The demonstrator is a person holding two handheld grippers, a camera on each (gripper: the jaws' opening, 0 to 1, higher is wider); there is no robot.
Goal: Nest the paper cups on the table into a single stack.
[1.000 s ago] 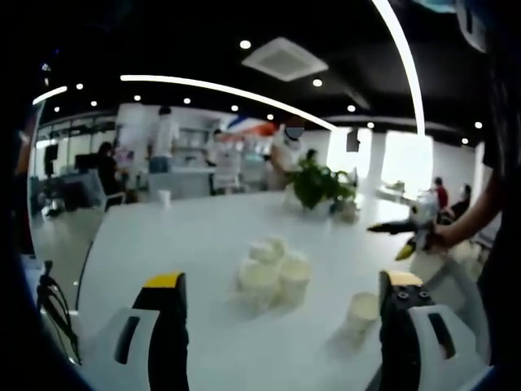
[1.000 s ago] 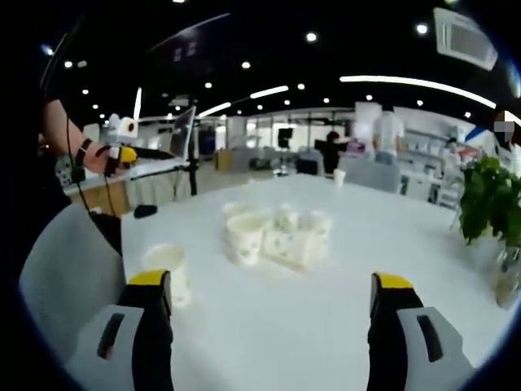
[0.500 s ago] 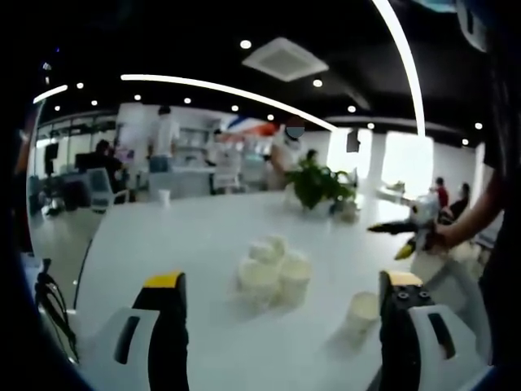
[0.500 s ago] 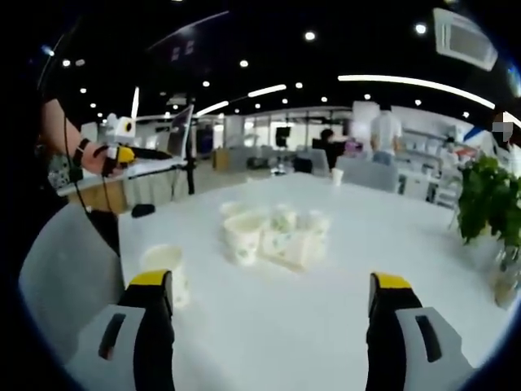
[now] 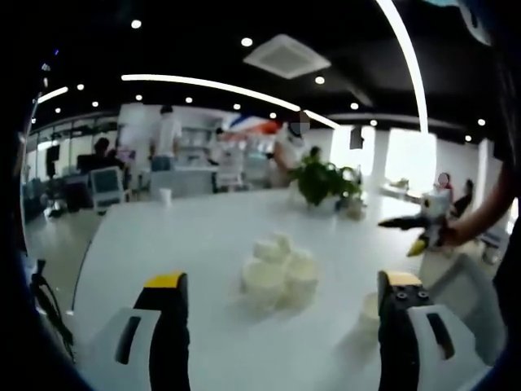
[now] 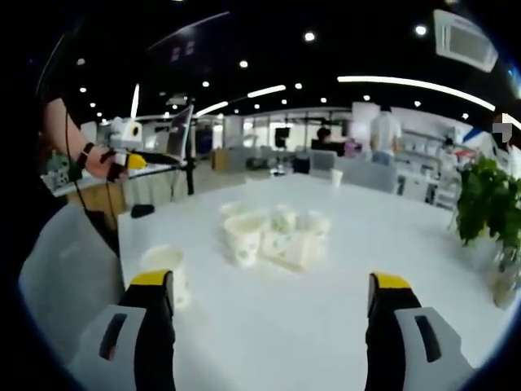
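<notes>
Several white paper cups (image 5: 278,275) stand in a tight cluster mid-table in the left gripper view, and a lone cup (image 5: 370,309) sits beside my right jaw. My left gripper (image 5: 277,287) is open, short of the cluster, holding nothing. In the right gripper view the same cluster of cups (image 6: 277,235) lies ahead, some with a faint green print, and the single cup (image 6: 165,269) stands just past my left jaw. The right gripper (image 6: 269,285) is open and empty, also short of the cups. The right gripper (image 5: 417,231) shows in a hand at the right of the left gripper view.
The white table (image 6: 326,309) stretches wide around the cups. A potted plant (image 5: 324,182) stands at its far side, seen also as the plant (image 6: 488,199) at the right. A small cup (image 5: 165,196) sits at the far edge. People and desks fill the office behind.
The left gripper view has shifted slightly, with the lone cup now lower and partly behind the right jaw. The hand with the other gripper sits a little farther right. The cups have not moved.
</notes>
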